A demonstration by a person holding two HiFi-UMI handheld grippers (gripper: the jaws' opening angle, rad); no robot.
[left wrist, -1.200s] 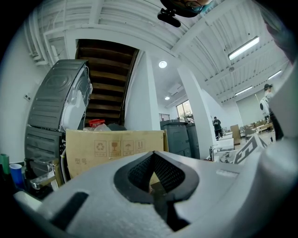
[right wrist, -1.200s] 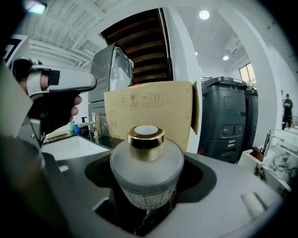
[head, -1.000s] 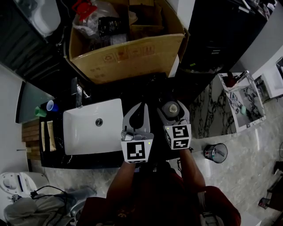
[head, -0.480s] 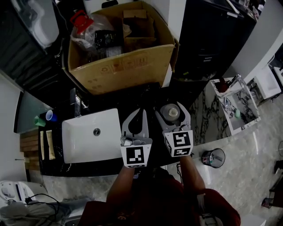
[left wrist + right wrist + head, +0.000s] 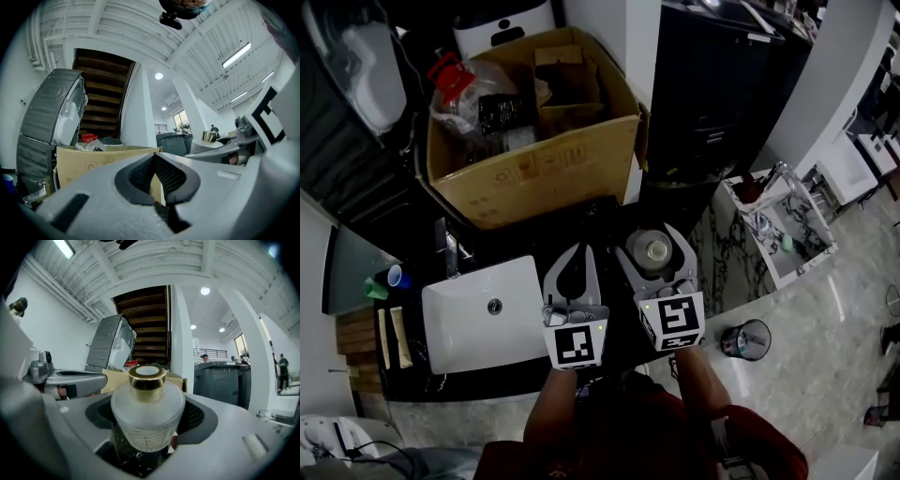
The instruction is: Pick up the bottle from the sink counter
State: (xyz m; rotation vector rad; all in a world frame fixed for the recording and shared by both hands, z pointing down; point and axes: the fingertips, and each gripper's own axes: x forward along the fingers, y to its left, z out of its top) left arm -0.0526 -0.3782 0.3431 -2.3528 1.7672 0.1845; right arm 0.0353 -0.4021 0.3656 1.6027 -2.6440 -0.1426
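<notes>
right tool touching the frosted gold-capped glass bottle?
Touching. Right gripper view: the right tool clamps both sides of the frosted gold-capped glass bottle, no gap at either pad.

As the left gripper (image 5: 153, 157), my jaws are pressed together with nothing between them. Behind them stands a cardboard box (image 5: 89, 161), a red cap (image 5: 89, 138) showing above its rim, before a dark staircase (image 5: 101, 93).

Frosted white bottle (image 5: 147, 420), gold cap (image 5: 147, 377)
</notes>
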